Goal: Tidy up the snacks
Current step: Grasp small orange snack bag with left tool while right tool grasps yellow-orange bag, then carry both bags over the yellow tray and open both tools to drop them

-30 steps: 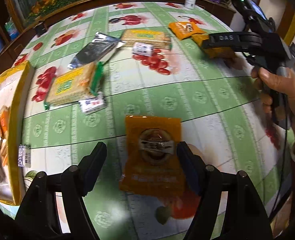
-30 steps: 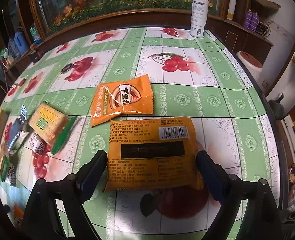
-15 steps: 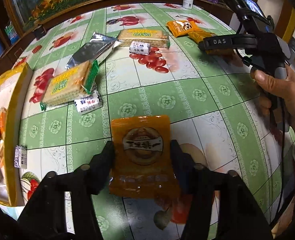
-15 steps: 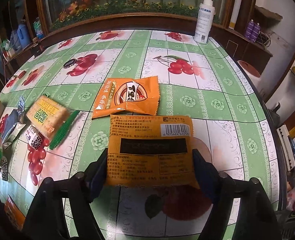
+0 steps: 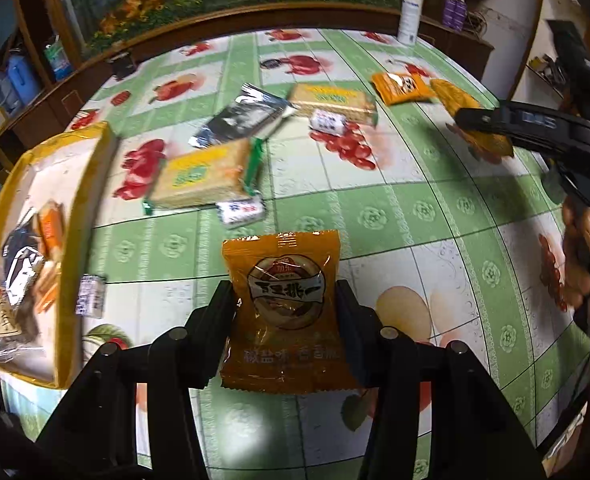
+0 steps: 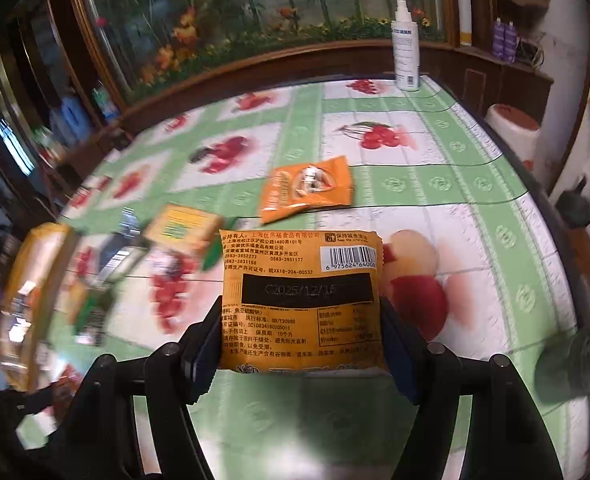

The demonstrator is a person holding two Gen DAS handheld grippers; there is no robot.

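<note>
My left gripper (image 5: 285, 300) is shut on an orange snack packet (image 5: 285, 280), face up, lifted off the table. My right gripper (image 6: 301, 320) is shut on a second orange packet (image 6: 301, 276), its barcode side up, also lifted. The right gripper shows in the left wrist view (image 5: 535, 128) at the right, with its packet (image 5: 483, 140) in it. A third orange packet (image 6: 309, 186) lies on the tablecloth ahead of the right gripper. A yellow box (image 5: 75, 216) at the left holds several snacks.
Two yellow cracker packs (image 5: 203, 174) (image 5: 335, 98), a silver pouch (image 5: 243, 118) and small white sweets (image 5: 241, 210) lie mid-table. One small sweet (image 5: 91, 294) lies by the box. A white spray bottle (image 6: 405, 46) stands at the far edge. A wooden rail borders the table.
Both grippers closed onto their orange packets and lifted them off the table. The views have swung toward the yellow box at the left.
</note>
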